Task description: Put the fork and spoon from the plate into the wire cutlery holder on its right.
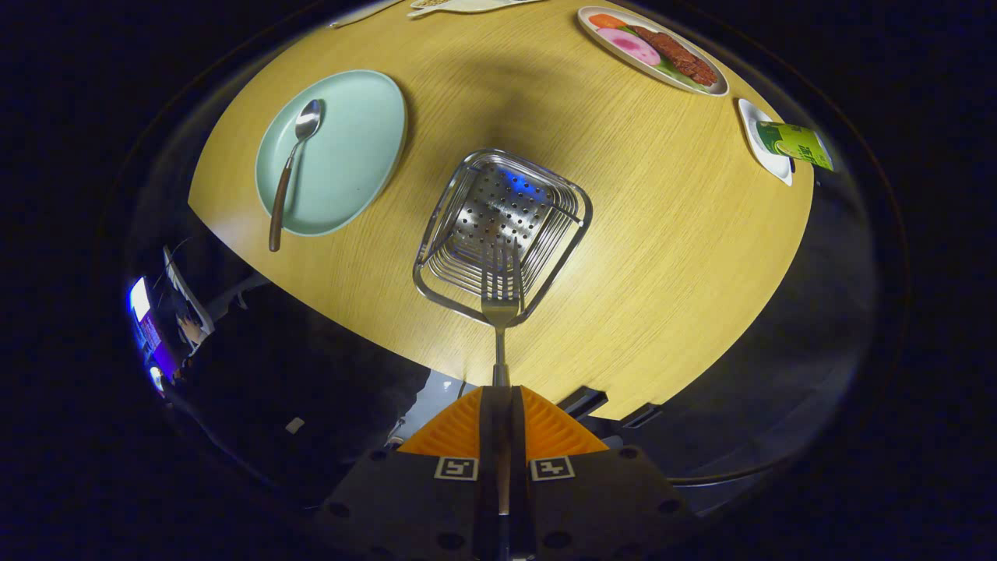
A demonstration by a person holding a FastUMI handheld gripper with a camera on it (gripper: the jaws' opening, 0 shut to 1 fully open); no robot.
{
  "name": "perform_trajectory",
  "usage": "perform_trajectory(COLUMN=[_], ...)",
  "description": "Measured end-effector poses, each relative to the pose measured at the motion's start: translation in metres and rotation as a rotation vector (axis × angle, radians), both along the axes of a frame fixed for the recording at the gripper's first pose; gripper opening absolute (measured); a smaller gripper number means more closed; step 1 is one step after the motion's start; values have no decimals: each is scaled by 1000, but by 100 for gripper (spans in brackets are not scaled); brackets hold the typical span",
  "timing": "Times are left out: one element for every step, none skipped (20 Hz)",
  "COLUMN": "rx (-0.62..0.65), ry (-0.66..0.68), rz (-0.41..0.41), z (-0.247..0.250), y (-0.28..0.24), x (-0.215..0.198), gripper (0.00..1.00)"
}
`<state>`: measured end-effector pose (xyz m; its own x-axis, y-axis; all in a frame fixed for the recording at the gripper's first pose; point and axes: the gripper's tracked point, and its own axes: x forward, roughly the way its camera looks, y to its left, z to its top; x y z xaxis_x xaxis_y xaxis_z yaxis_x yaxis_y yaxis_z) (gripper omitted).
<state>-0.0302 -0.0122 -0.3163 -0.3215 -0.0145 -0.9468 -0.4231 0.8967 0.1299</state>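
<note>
One fork (500, 292) clamped by its handle between closed gripper (499, 389) fingers, tines pointing ahead and hanging over the near rim of the wire cutlery holder (545, 234). Judged stiff, light and slick metal; thin handle liable to pivot unless pinched well back, as done. Gripper held high above the wooden table (662, 257), looking almost straight down. Spoon (292, 167) left lying on the pale green plate (366, 148), well apart from the holder; wooden handle judged the surer place to grip.
</note>
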Motion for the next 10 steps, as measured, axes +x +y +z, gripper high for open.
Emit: perform_trajectory(rx=[-5,-8,-13,-24,-33,-40,-44,-41,-34,-22], ry=[8,11,14,17,24,30,27,14,-7,-35], rz=[-6,-14,-24,-28,-28,-33,-45,-60,-72,-83], z=[-1,-4,-7,-8,-10,-12,-13,-14,-15,-15], y=[6,9,12,12,12,12,14,16,18,20], x=[4,8,11,14,15,15,16,19,23,28], gripper=[10,10,10,10,10,11,11,13,14,17])
